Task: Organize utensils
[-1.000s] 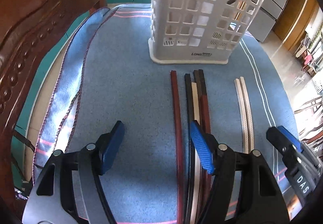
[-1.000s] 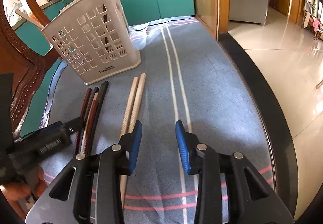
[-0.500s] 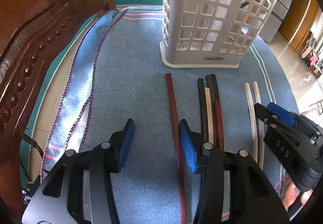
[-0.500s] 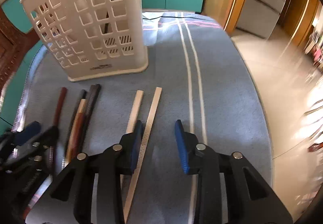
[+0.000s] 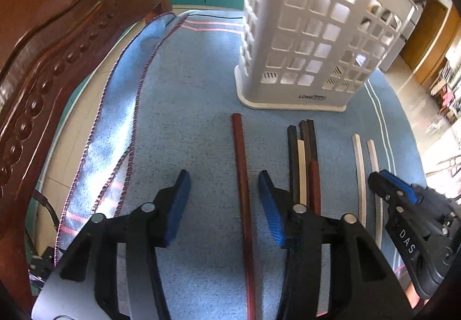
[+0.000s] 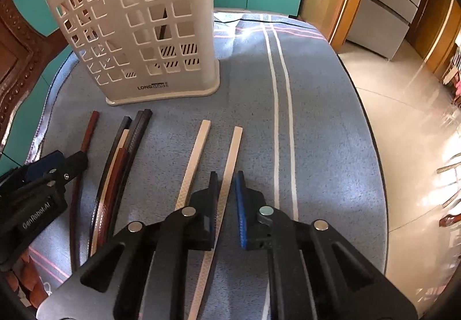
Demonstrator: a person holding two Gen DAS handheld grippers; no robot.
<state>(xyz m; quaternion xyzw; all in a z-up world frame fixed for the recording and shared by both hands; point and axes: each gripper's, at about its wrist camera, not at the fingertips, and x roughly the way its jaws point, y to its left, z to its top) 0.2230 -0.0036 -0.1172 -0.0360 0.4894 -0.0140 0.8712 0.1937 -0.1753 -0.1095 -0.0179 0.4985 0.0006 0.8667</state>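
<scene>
my right claw (image 6: 226, 206) is closing on the right-hand pale chopstick (image 6: 230, 167), which already lies between its blue pads (image 6: 239, 210); a sliver of gap shows on the right side, so i cannot call the grip firm. my left claw (image 5: 223, 204) stands half wide and is opening, straddling the lone red chopstick (image 5: 242, 176) without touching it. the other pale chopstick (image 6: 192, 167) lies just left of the gripped one, and a dark bundle (image 6: 118, 170) lies between it and the red stick. all rest on the blue cloth (image 6: 317, 147) over the bench, near side of the white basket (image 6: 138, 31). to do this well, i judge: finish the pinch squarely across the flat faces, lift level so the thin stick cannot pivot, and avoid dragging its neighbour.
</scene>
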